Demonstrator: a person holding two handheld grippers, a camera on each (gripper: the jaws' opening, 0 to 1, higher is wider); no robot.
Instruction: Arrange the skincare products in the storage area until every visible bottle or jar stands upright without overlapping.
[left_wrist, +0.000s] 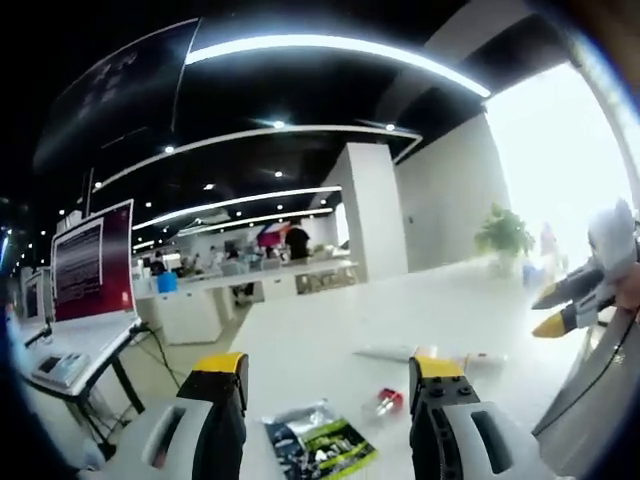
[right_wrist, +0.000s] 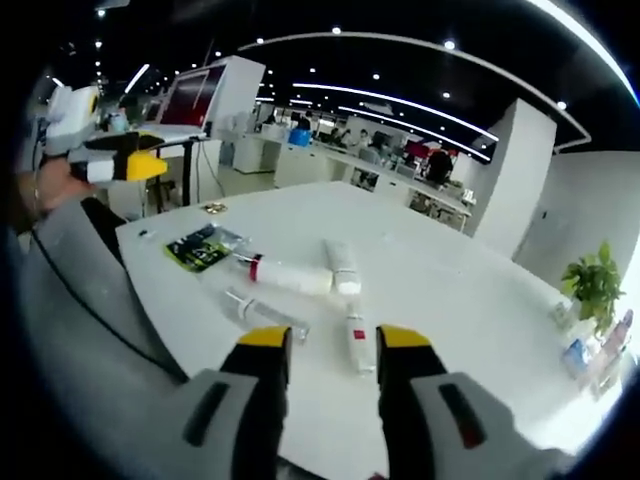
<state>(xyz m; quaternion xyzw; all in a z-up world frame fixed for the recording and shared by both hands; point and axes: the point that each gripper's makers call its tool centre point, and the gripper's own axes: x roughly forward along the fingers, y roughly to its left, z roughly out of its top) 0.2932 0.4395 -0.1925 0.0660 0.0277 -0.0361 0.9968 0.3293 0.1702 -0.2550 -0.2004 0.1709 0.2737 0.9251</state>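
White tubes (right_wrist: 300, 277) lie flat mid-frame on the counter (right_wrist: 450, 300), one tube (right_wrist: 355, 343) near the right claw (right_wrist: 333, 345). None stands up yet. Both claws, left claw (left_wrist: 328, 375) too, gape wide, holding nothing.

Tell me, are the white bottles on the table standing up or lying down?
Lying down. In the right gripper view, every white bottle rests flat on its side on the white table; none stands upright.
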